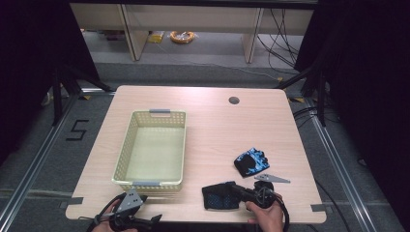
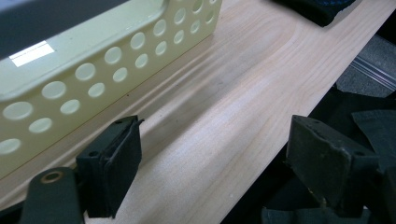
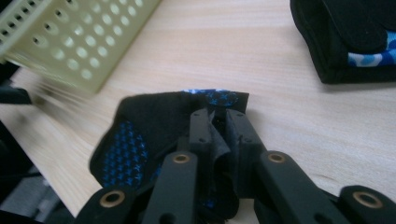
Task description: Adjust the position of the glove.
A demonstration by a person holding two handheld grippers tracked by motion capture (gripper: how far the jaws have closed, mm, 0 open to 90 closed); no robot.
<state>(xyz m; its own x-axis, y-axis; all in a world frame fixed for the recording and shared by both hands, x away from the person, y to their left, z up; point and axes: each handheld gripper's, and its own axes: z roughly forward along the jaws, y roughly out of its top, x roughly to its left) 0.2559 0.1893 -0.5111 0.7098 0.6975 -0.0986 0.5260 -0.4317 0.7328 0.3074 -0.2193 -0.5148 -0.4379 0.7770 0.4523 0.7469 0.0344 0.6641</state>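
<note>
A black glove with blue dotted grip [image 1: 220, 196] lies near the table's front edge, right of the middle. My right gripper [image 1: 232, 187] comes in from the right, a hand behind it. In the right gripper view its jaws [image 3: 218, 119] stand nearly together, pinching a raised fold of that glove [image 3: 140, 135]. A second glove [image 1: 251, 161], black with a blue and white pattern, lies flat a little farther back, and is also seen at the top right as the patterned glove [image 3: 345, 42]. My left gripper [image 1: 152, 220] rests at the front left edge, its jaws [image 2: 217, 140] wide apart over bare wood.
A cream perforated basket [image 1: 151, 184] stands on the left half of the table, with nothing inside. Its near wall [image 2: 93, 70] runs close beside my left gripper. A round cable hole [image 1: 234, 100] sits at the table's back. The table's front edge [image 2: 322, 79] drops off to a dark floor.
</note>
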